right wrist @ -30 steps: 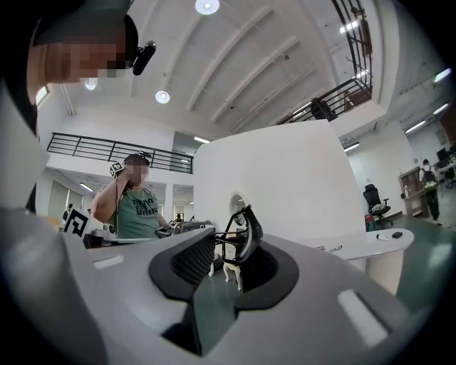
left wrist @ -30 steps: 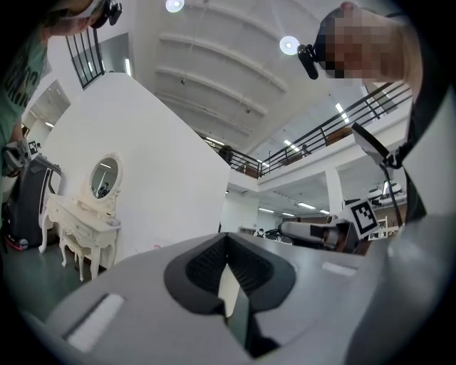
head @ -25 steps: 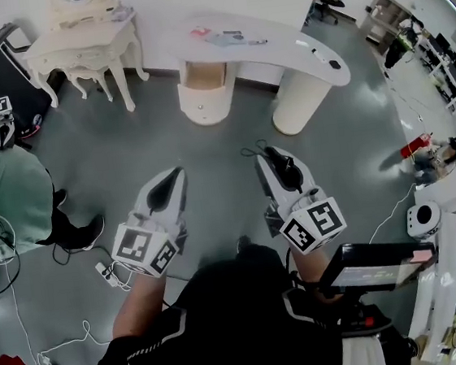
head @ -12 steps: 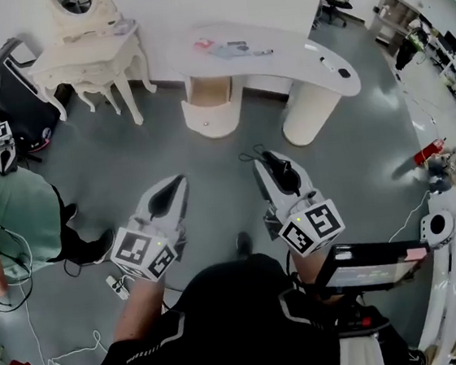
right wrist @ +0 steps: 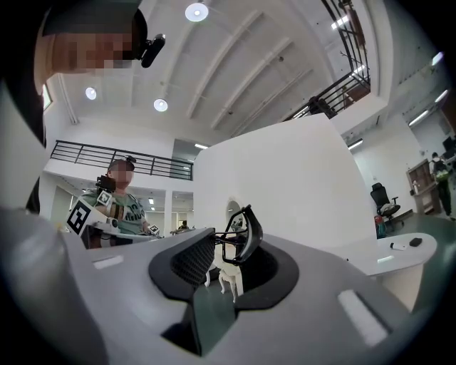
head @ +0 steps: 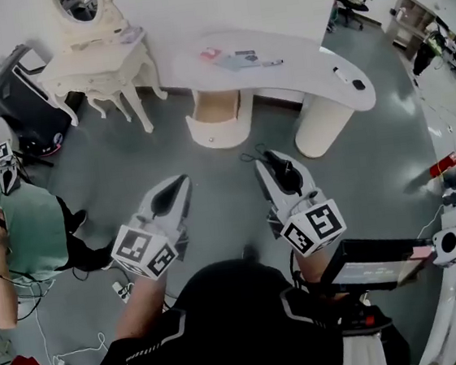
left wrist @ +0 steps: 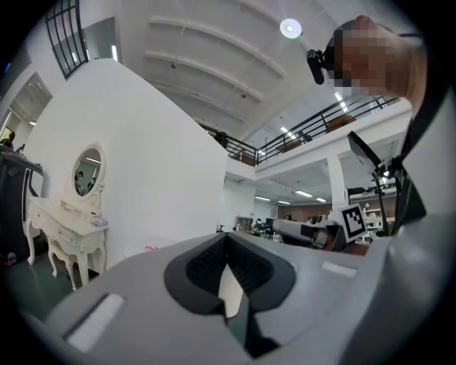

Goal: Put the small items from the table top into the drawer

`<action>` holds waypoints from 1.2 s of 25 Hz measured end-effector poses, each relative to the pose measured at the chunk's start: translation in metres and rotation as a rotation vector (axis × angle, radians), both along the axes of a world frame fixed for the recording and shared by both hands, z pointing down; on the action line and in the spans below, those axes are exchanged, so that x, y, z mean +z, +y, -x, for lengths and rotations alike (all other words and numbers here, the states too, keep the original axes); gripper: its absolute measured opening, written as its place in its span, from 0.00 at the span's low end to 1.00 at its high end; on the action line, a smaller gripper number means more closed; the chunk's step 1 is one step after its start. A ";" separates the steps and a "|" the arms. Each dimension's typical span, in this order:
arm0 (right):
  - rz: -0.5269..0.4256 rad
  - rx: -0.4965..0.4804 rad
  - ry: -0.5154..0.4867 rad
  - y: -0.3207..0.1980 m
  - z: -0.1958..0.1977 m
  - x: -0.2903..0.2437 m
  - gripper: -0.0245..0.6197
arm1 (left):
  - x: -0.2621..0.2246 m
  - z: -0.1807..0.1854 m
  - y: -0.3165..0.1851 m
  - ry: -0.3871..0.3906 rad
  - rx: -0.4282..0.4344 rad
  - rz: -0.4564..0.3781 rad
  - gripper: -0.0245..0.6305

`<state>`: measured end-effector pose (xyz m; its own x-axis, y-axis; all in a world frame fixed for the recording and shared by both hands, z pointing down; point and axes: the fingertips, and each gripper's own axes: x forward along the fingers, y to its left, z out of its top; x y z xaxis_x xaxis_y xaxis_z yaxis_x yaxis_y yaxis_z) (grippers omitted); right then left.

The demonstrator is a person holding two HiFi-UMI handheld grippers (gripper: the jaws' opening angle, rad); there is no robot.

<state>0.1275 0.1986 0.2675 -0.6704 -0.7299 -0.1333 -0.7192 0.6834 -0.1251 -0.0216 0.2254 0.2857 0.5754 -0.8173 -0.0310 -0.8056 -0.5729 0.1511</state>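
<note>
1. Right gripper (head: 270, 163): we find the jaws partly closed and clamped on a pair of black glasses (right wrist: 244, 235), which stand up between the pads.
2. Left gripper (head: 180, 180): jaws drawn together, with nothing between them.
3. Both grippers are held over the grey floor (head: 210, 171), well short of the white curved table (head: 314, 74) and pointing toward it.
4. Small items (head: 234, 56) lie on the left part of the table's top, and two dark ones (head: 347, 78) lie near its right end. They are too small for us to identify.
5. A drawer unit (head: 217, 125) stands under the table's left part, with a wood-coloured inside showing at its top. We cannot see its contents.
6. A person in green (head: 20, 226) is far left of the table and cut off by the frame edge.
</note>
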 end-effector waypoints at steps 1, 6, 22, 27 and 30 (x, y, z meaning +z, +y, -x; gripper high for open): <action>0.000 -0.004 -0.002 -0.007 -0.003 0.000 0.18 | -0.001 -0.004 -0.007 -0.005 -0.002 0.001 0.04; -0.003 -0.012 -0.018 -0.036 -0.019 0.000 0.18 | 0.000 -0.018 -0.037 0.004 -0.018 0.030 0.04; 0.064 -0.050 -0.007 -0.105 -0.039 0.033 0.18 | 0.014 -0.034 -0.103 -0.034 -0.041 0.049 0.04; 0.086 -0.046 -0.006 -0.124 -0.026 0.034 0.18 | 0.015 -0.026 -0.124 -0.023 -0.025 0.053 0.04; 0.074 -0.040 0.000 -0.134 -0.010 0.026 0.18 | 0.010 -0.012 -0.140 -0.025 -0.012 0.036 0.04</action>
<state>0.1371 0.0648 0.2934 -0.6994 -0.7102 -0.0803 -0.6913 0.7007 -0.1764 -0.0097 0.0853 0.2952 0.5656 -0.8246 0.0125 -0.8162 -0.5575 0.1513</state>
